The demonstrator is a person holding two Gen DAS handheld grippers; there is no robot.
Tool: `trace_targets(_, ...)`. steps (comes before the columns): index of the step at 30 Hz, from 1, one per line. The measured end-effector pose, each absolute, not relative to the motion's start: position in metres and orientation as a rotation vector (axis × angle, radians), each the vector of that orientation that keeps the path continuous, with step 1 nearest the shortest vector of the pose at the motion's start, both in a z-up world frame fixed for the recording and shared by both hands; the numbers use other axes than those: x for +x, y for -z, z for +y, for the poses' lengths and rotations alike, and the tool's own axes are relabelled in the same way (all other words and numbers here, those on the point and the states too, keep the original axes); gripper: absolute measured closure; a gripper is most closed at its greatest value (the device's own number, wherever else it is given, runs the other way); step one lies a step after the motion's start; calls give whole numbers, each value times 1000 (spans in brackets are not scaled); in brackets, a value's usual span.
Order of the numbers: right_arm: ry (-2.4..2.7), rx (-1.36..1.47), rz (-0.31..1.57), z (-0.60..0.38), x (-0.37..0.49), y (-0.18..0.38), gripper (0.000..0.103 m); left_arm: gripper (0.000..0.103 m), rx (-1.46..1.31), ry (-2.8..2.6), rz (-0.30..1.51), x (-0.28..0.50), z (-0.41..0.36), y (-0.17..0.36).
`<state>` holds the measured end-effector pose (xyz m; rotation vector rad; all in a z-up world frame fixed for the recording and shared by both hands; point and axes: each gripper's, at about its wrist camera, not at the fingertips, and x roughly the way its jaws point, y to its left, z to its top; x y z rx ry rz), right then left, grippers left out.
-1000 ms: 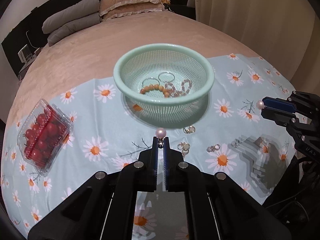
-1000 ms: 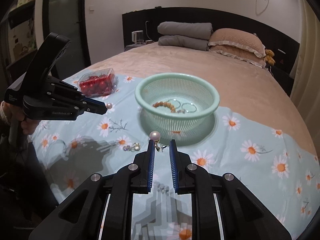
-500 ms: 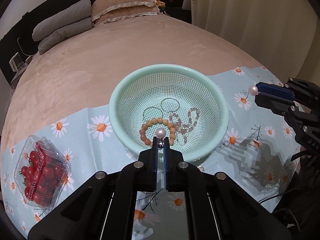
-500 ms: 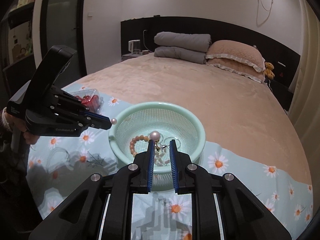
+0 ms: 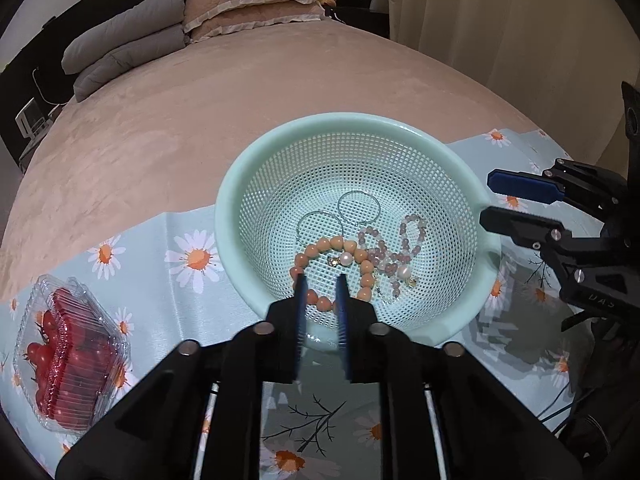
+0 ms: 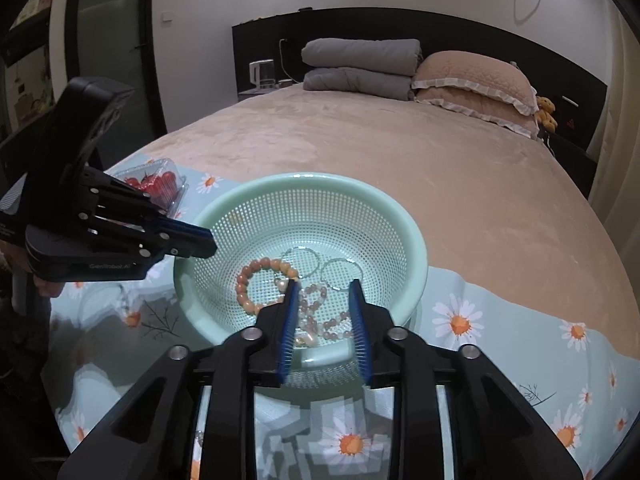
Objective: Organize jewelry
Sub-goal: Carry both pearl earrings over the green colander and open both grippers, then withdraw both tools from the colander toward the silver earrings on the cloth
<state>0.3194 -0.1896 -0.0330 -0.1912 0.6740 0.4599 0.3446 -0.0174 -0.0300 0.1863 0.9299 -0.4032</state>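
Note:
A mint-green mesh basket (image 5: 240,184) (image 6: 416,248) sits on the daisy-print cloth. It holds an orange bead bracelet (image 5: 332,244) (image 6: 248,280), a pale pink bead bracelet (image 5: 404,240), two thin hoops (image 5: 358,208) and two pearl earrings (image 5: 346,258) (image 5: 402,272). My left gripper (image 5: 321,280) (image 6: 210,242) hangs over the basket's near rim, its jaws opening with nothing between them. My right gripper (image 6: 324,284) (image 5: 488,197) hovers over the basket's other side. Its jaws are opening too and hold nothing.
A clear plastic box of cherry tomatoes (image 5: 68,352) (image 6: 156,182) lies on the cloth left of the basket. The cloth covers the near end of a beige bed (image 5: 240,92) with pillows at its head. A curtain (image 5: 500,20) hangs on the right.
Both grippers came forward over the basket, each carrying a pearl earring. Both then opened, and the two pearl earrings now lie among the bracelets in the basket.

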Motion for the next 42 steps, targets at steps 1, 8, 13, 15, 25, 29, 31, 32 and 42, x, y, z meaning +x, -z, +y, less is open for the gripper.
trace_targets(1, -462, -187, 672, -191, 318, 33, 55, 45, 175, 397, 916, 343, -14, 27)
trace_targets(8, -451, -197, 639, -193, 300, 27, 27, 10, 143, 296, 890, 334, 8, 17)
trace_targets(13, -439, -198, 623, -193, 287, 19, 16, 8, 125, 265, 918, 321, 19, 22)
trace_targets(15, -435, -201, 627, -192, 283, 17, 16, 8, 116, 262, 928, 315, 22, 23)
trace_targets(25, -449, -236, 627, -183, 257, 12, 16, 7, 124, 264, 922, 289, 20, 18)
trace_targets(29, -457, -239, 633, -182, 247, 12, 16, 7, 126, 282, 928, 278, 16, 19)
trace_targets(31, -458, -235, 637, -183, 242, 12, 16, 7, 127, 291, 932, 274, 14, 22)
trace_targets(32, -462, -233, 640, -182, 240, 14, 16, 7, 128, 298, 936, 272, 12, 24)
trace_targets(42, -507, -247, 700, -171, 223, 41, 16, 7, 158, 331, 982, 256, -4, 57)
